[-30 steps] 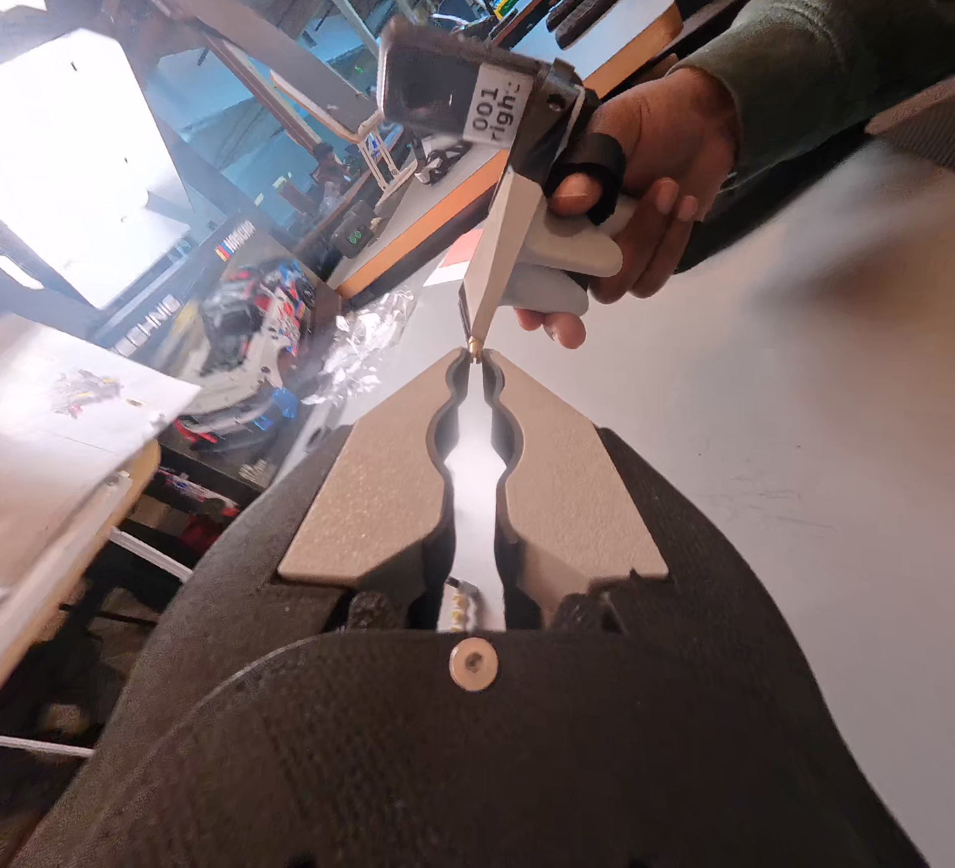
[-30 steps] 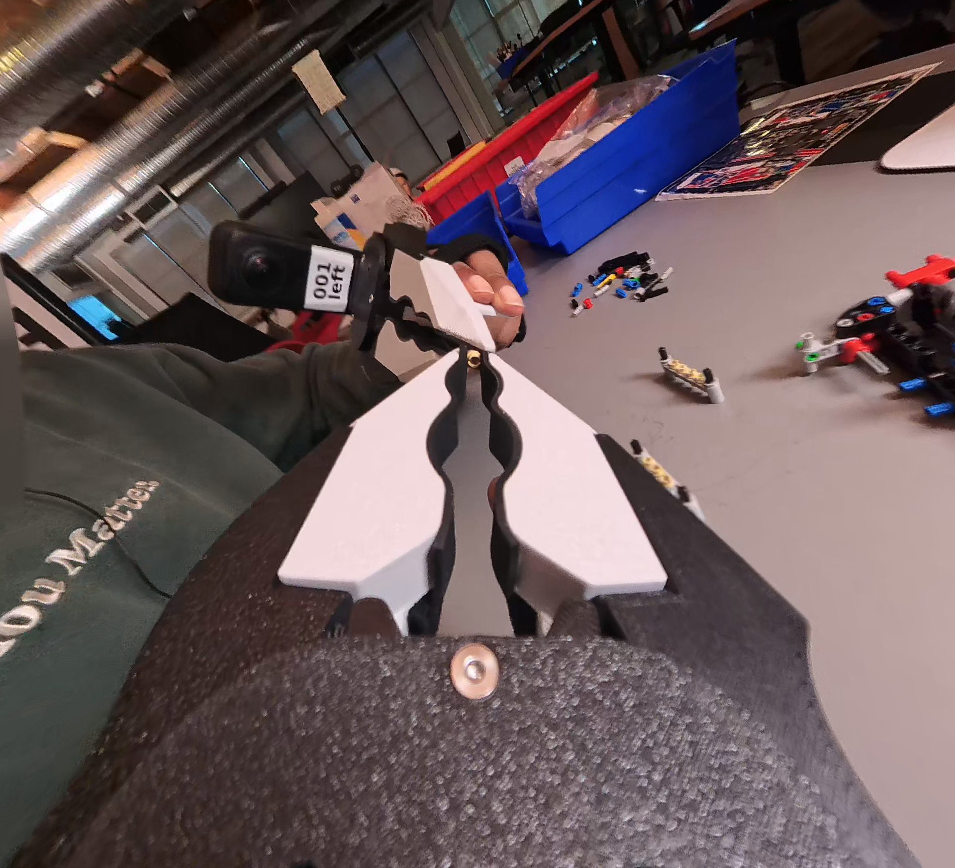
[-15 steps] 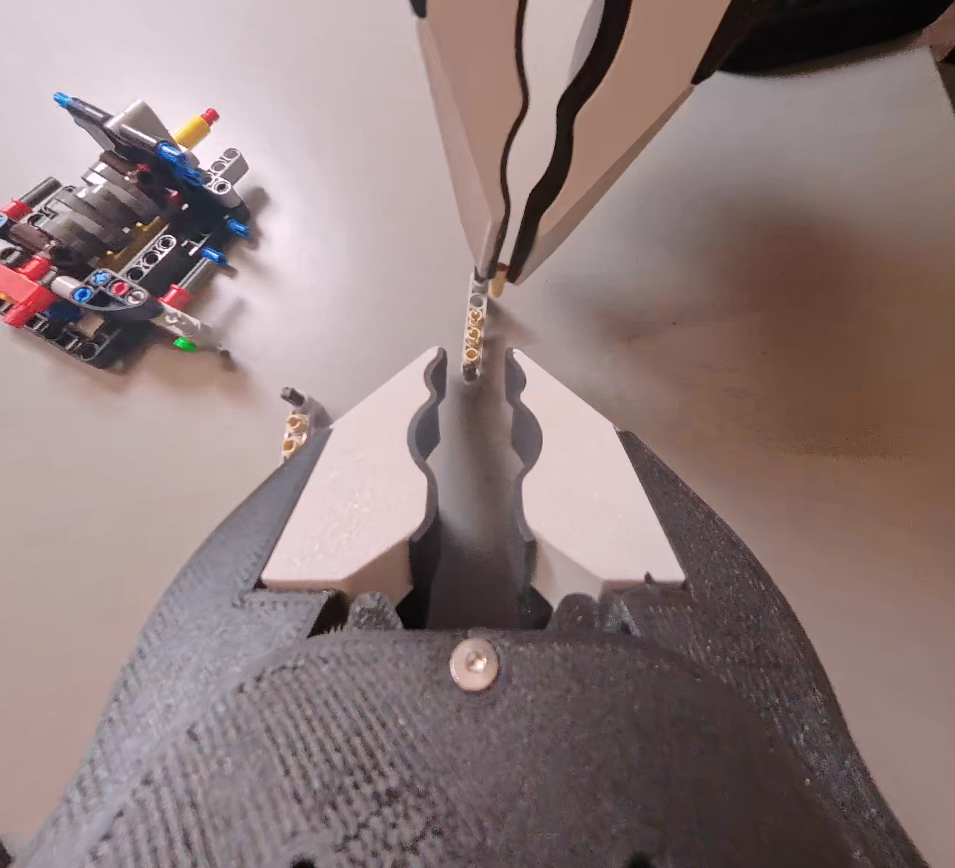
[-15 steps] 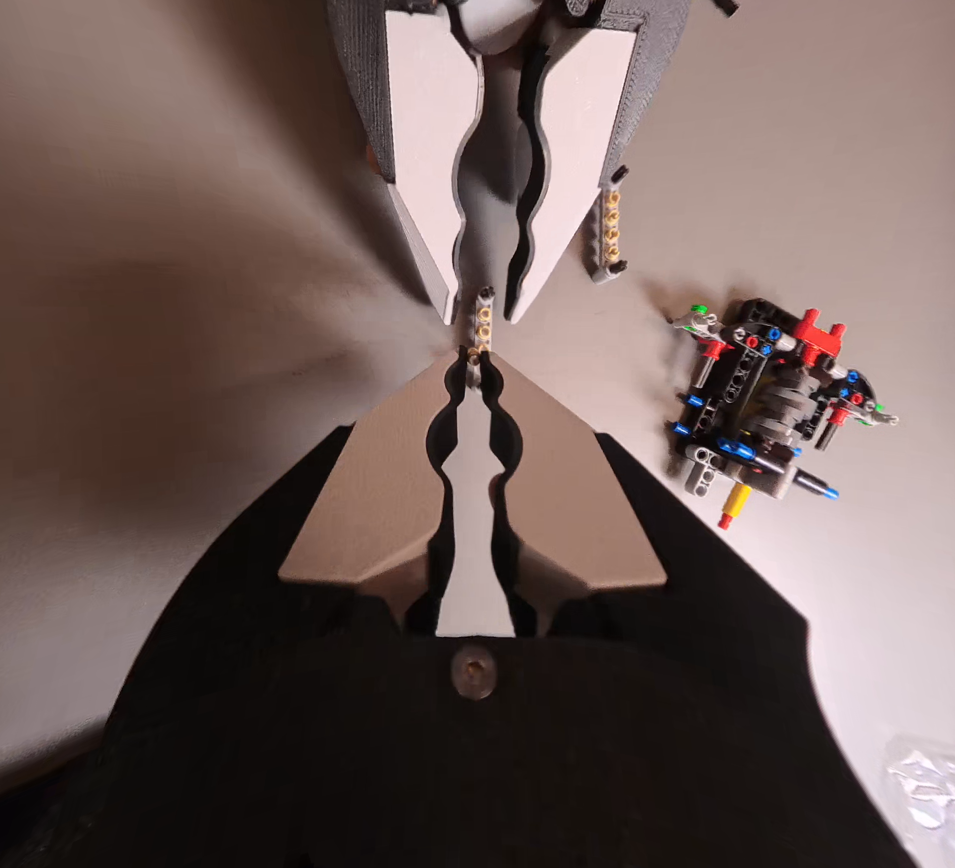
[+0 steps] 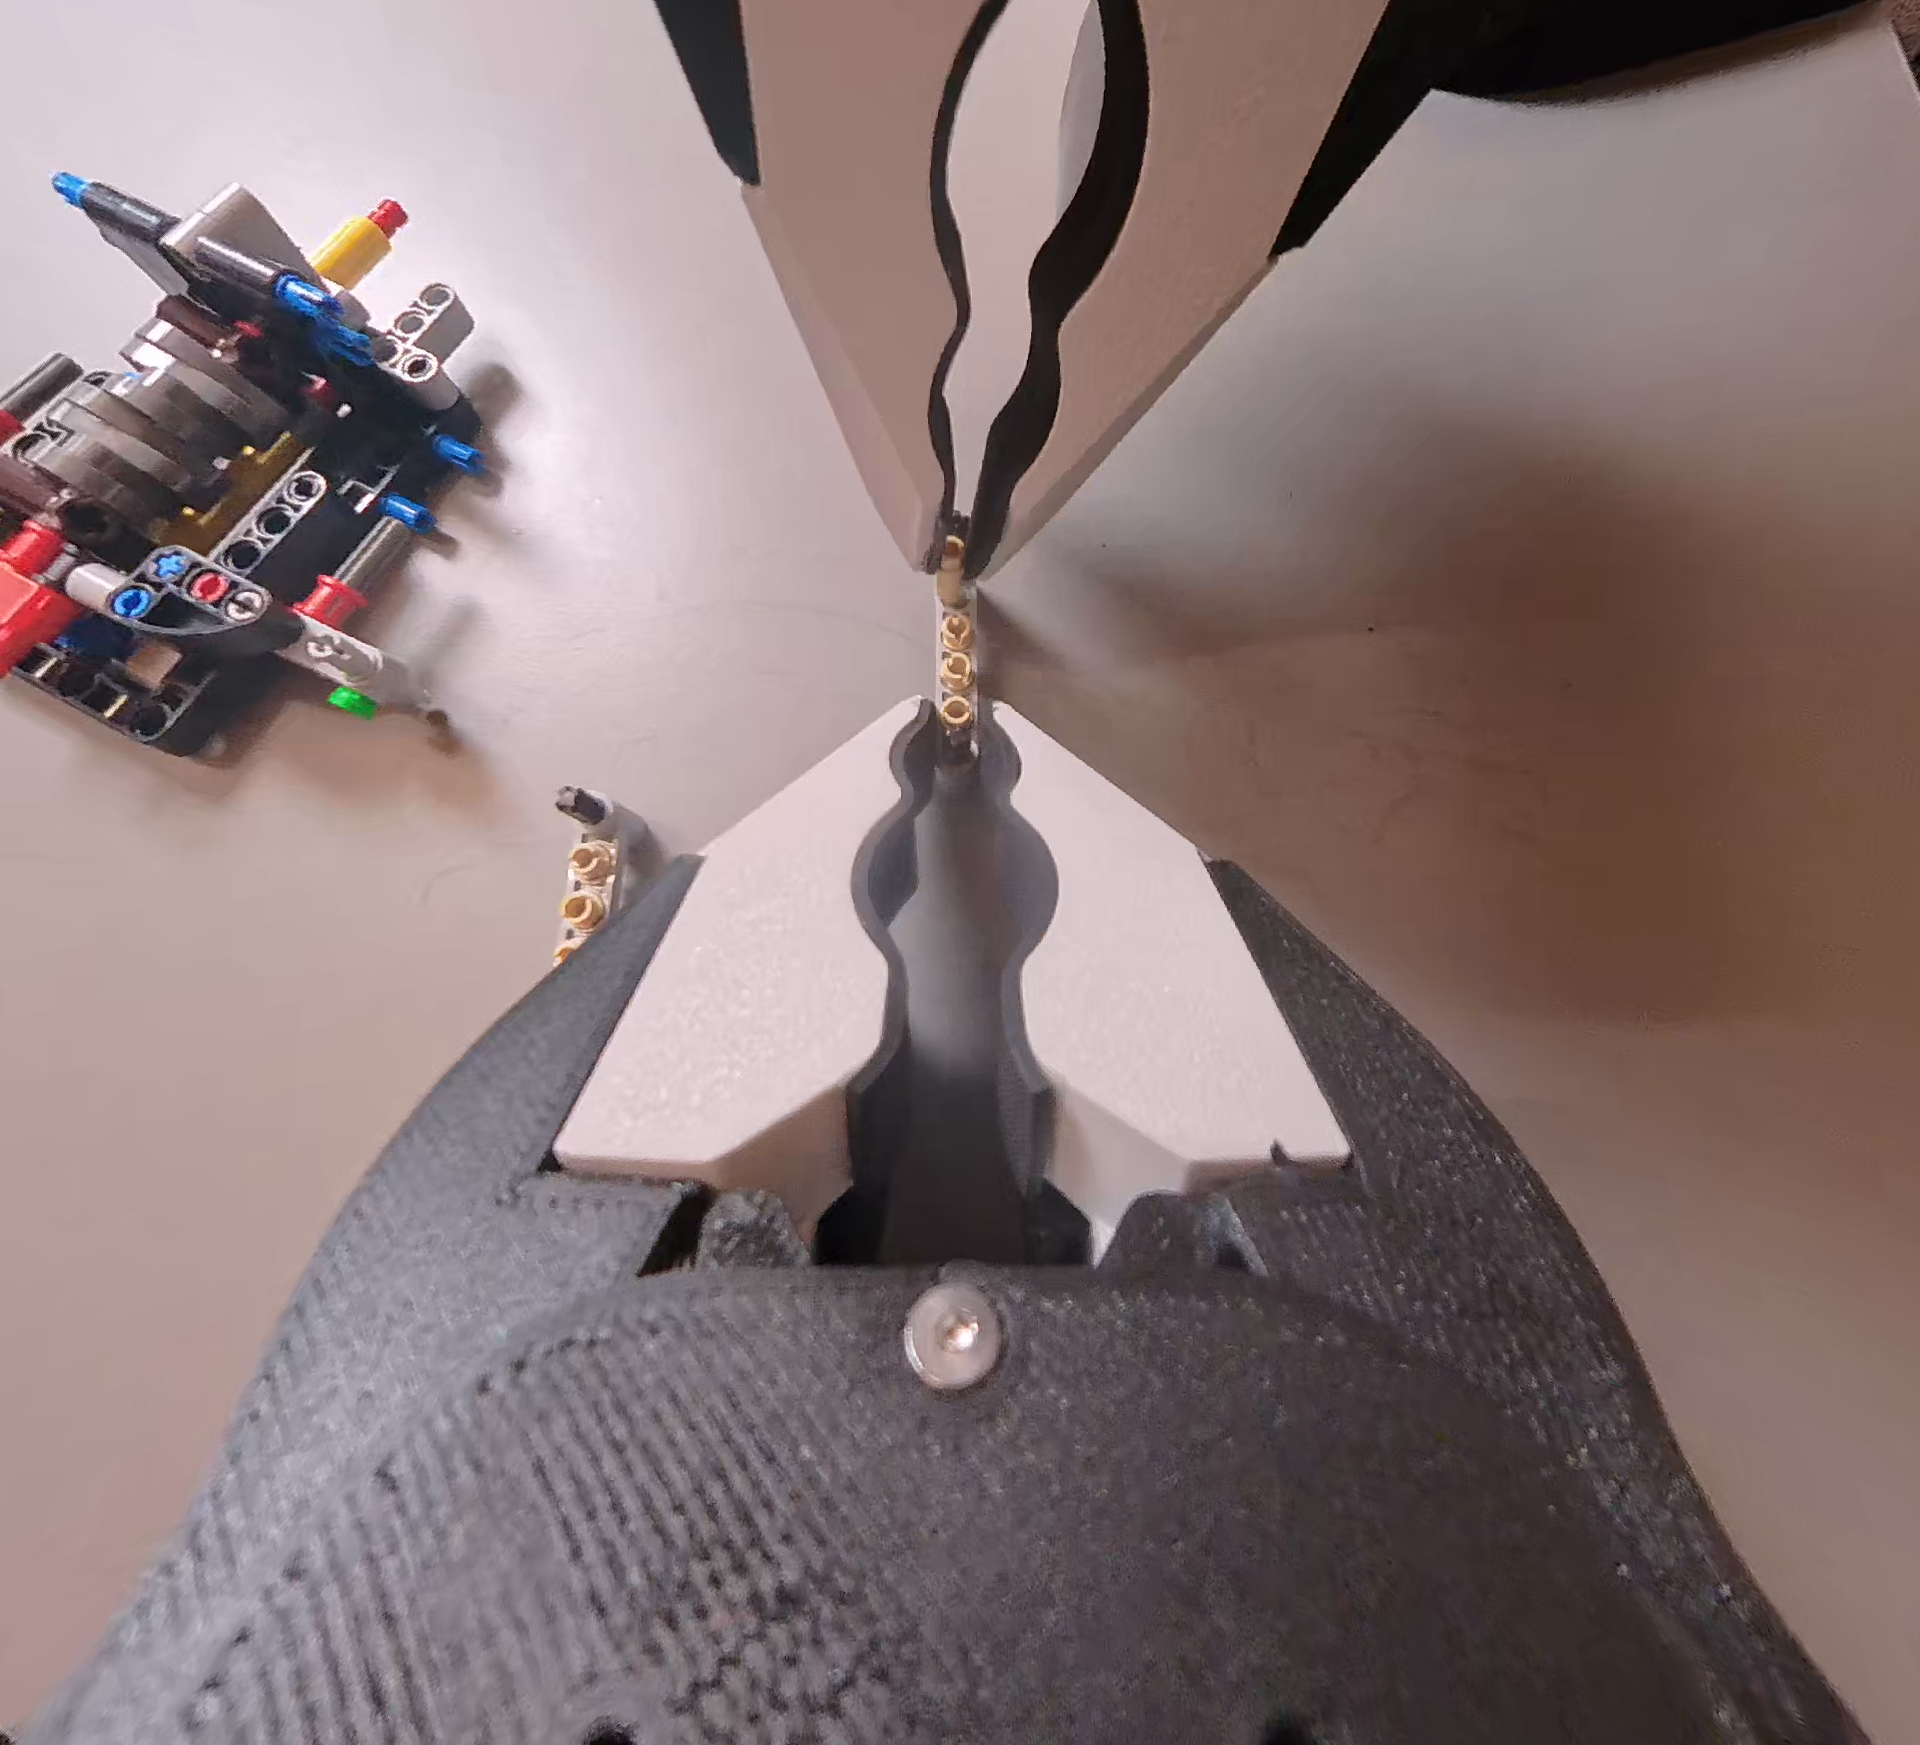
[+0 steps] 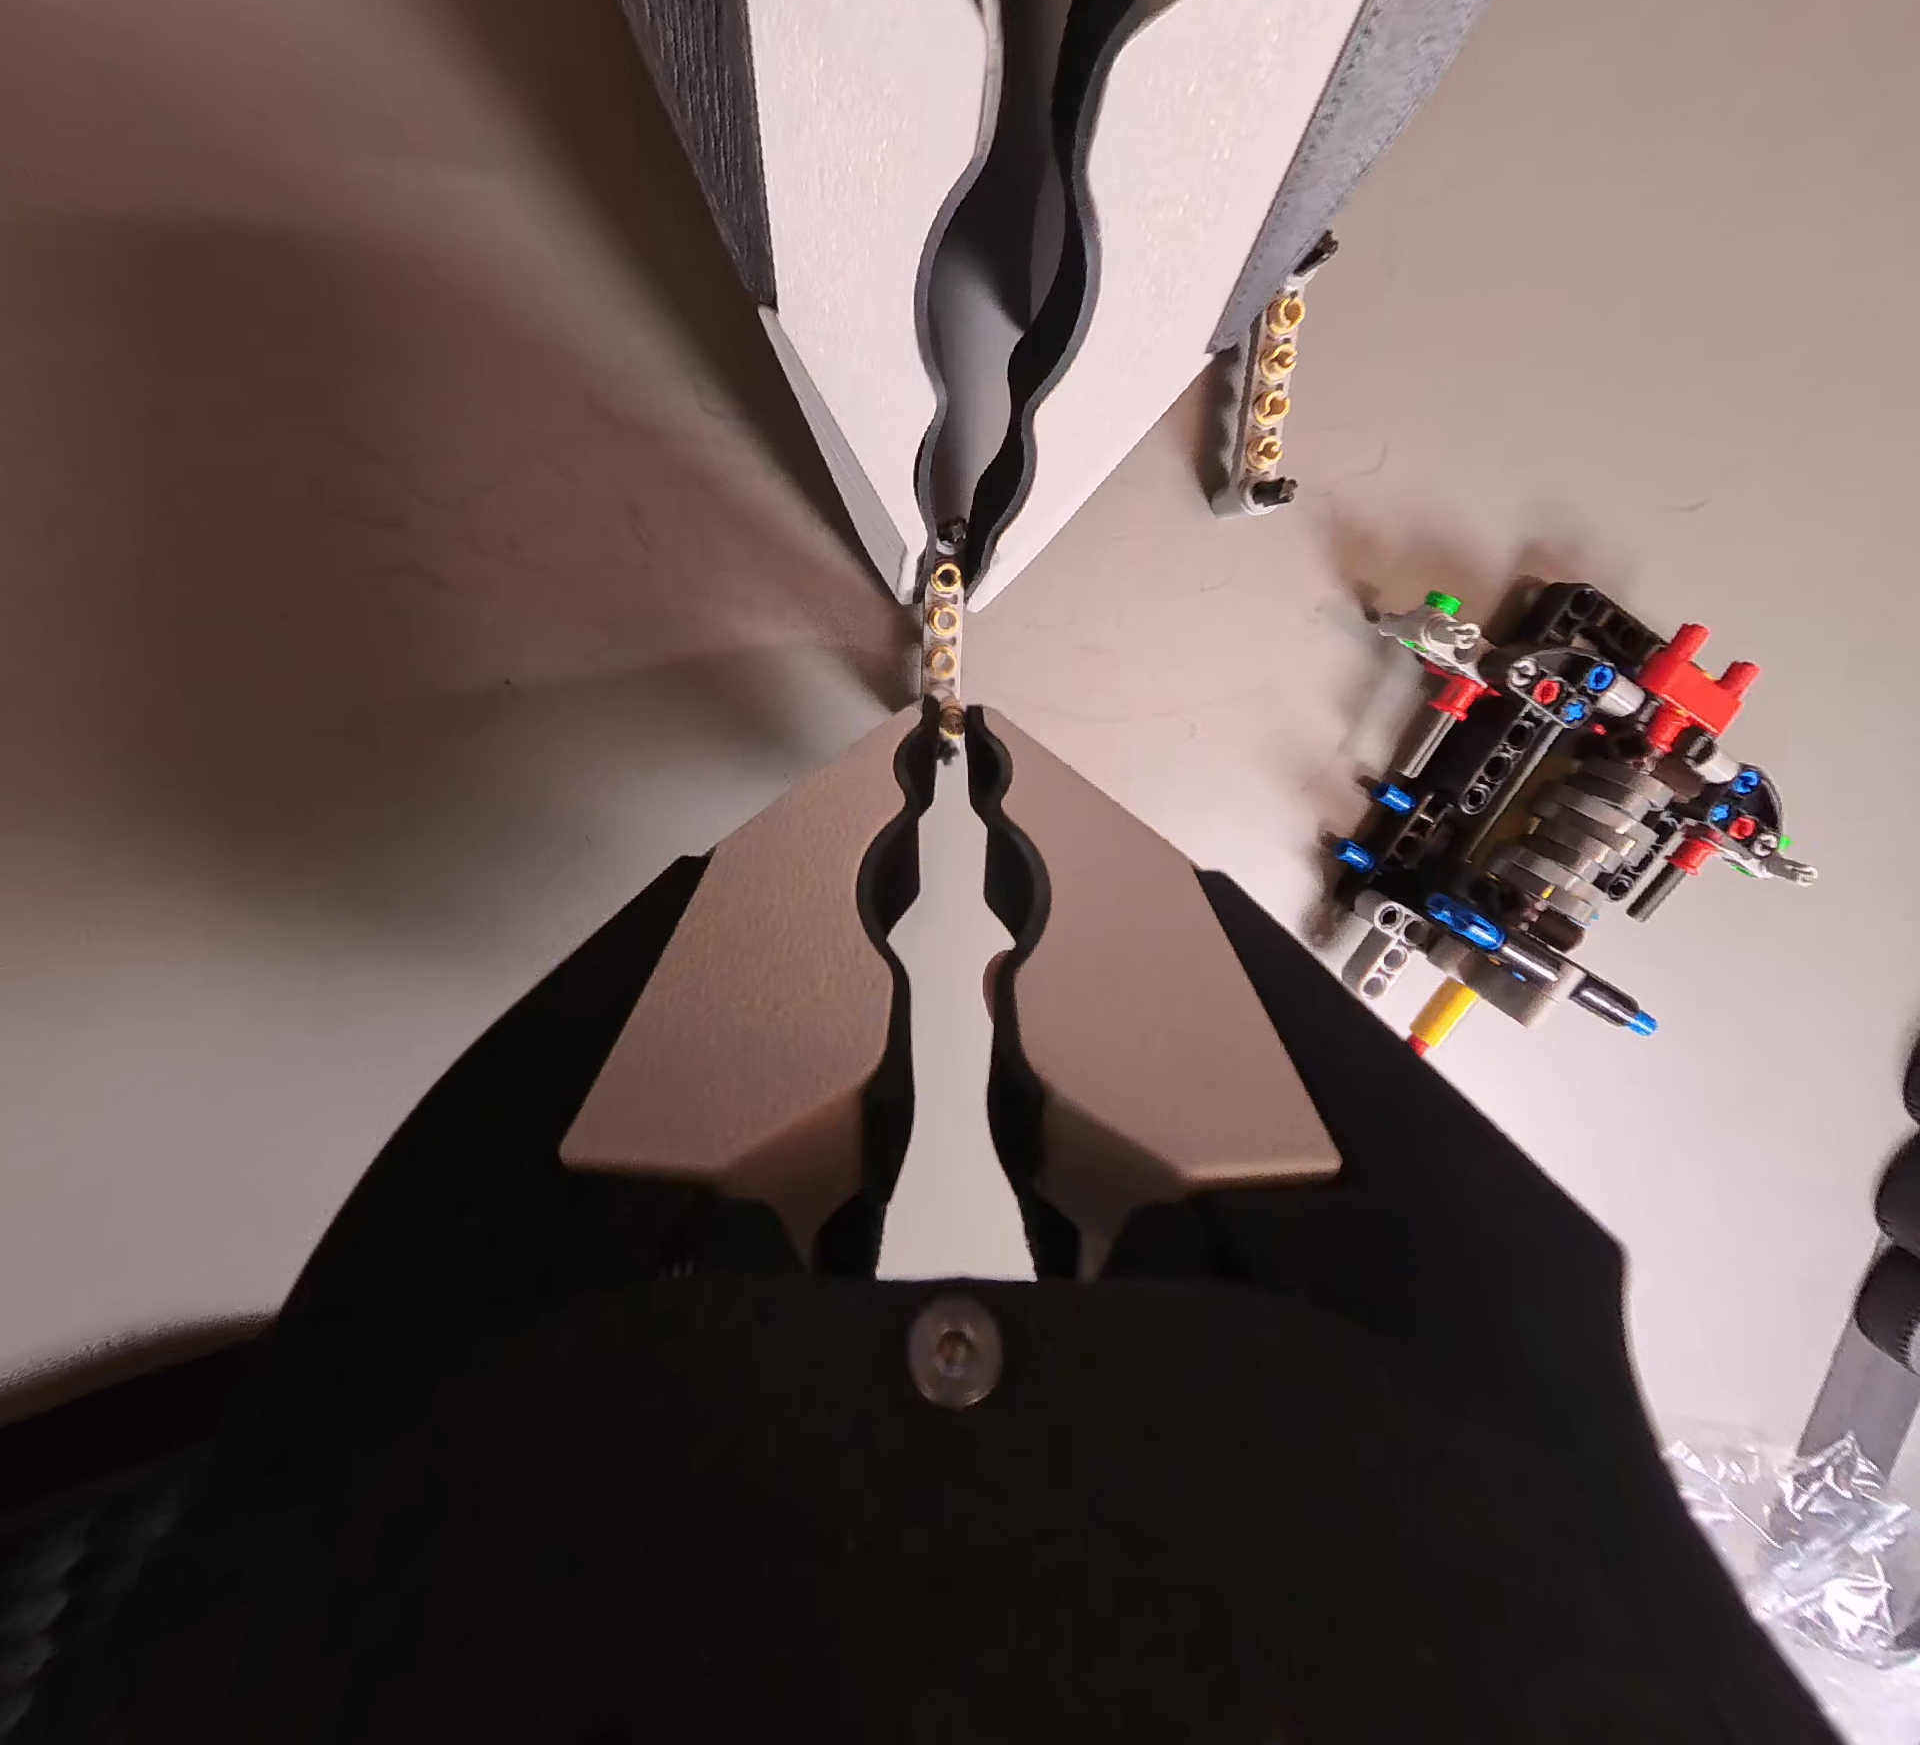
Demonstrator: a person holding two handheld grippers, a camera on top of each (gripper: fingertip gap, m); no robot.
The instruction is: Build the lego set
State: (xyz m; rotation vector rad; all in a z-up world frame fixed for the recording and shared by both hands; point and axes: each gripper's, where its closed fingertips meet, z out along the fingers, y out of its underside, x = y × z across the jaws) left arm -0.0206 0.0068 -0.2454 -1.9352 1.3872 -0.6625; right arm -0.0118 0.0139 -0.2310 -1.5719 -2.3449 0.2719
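Both tongs meet tip to tip over the desk (image 5: 1558,345). The left tongs (image 5: 956,724) and right tongs (image 6: 945,721) each pinch one end of a short grey beam with tan pins (image 5: 955,651). A matching beam (image 6: 1259,407) and a partly built lego assembly (image 6: 1590,802) lie nearby.

Bare table (image 6: 312,552) on one flank, second pinned beam (image 6: 1262,407) and lego assembly (image 6: 1558,812) crowding the other.

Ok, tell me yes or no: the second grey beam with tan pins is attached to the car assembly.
No: the second grey beam lies loose on the table, apart from the car assembly.
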